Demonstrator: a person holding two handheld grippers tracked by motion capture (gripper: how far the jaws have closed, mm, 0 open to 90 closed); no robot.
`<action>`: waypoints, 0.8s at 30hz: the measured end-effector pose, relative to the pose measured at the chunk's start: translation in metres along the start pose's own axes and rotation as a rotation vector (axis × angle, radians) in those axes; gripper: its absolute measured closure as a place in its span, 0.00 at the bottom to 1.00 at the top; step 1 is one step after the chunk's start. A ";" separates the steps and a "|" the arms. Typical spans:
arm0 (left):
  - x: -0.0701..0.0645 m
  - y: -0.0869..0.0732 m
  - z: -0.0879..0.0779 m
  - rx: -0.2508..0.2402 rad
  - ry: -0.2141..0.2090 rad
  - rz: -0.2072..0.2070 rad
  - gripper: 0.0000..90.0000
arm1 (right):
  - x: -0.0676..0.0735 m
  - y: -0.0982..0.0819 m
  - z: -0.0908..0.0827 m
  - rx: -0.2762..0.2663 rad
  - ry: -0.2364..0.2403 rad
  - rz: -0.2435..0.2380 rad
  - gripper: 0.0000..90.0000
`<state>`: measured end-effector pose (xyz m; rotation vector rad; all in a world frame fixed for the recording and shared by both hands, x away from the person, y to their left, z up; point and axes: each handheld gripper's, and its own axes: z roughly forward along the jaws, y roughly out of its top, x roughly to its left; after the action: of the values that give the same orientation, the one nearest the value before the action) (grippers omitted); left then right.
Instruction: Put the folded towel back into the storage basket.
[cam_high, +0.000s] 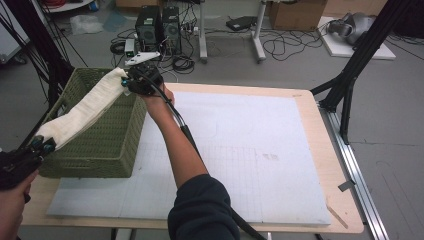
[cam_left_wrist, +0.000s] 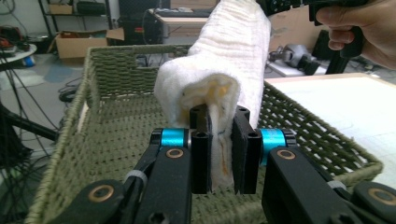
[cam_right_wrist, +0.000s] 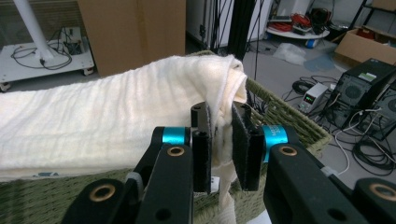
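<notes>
A folded cream towel (cam_high: 90, 106) is stretched in the air above a green woven basket (cam_high: 112, 145) at the table's left. My left gripper (cam_high: 42, 146) is shut on the towel's near end, at the basket's front left corner. My right gripper (cam_high: 129, 82) is shut on the far end, over the basket's back right corner. In the left gripper view the towel (cam_left_wrist: 224, 60) runs away from my left gripper (cam_left_wrist: 219, 149) toward the other hand. In the right gripper view the towel (cam_right_wrist: 107, 116) spreads left from my right gripper (cam_right_wrist: 219, 149), with the basket's rim (cam_right_wrist: 285, 116) below.
A white foam board (cam_high: 250, 145) covers the wooden table (cam_high: 345, 210) to the right of the basket. Black tripod legs (cam_high: 350, 75) stand at the table's right. Computer towers (cam_high: 159, 27), cables and cardboard boxes lie on the floor beyond the far edge.
</notes>
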<state>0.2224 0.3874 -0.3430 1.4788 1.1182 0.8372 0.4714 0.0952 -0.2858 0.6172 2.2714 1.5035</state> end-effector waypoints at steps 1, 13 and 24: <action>0.001 0.000 0.001 0.003 0.004 0.003 0.88 | 0.000 0.000 0.003 0.004 -0.001 -0.001 0.89; 0.014 -0.001 0.009 0.043 0.063 0.006 0.88 | 0.003 0.003 0.028 0.012 -0.017 0.025 0.88; 0.025 -0.008 0.021 0.138 0.118 0.004 0.81 | 0.008 -0.004 0.048 0.057 -0.036 0.022 0.86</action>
<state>0.2479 0.4046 -0.3565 1.5615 1.2829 0.8737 0.4878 0.1350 -0.3081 0.6813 2.2945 1.4307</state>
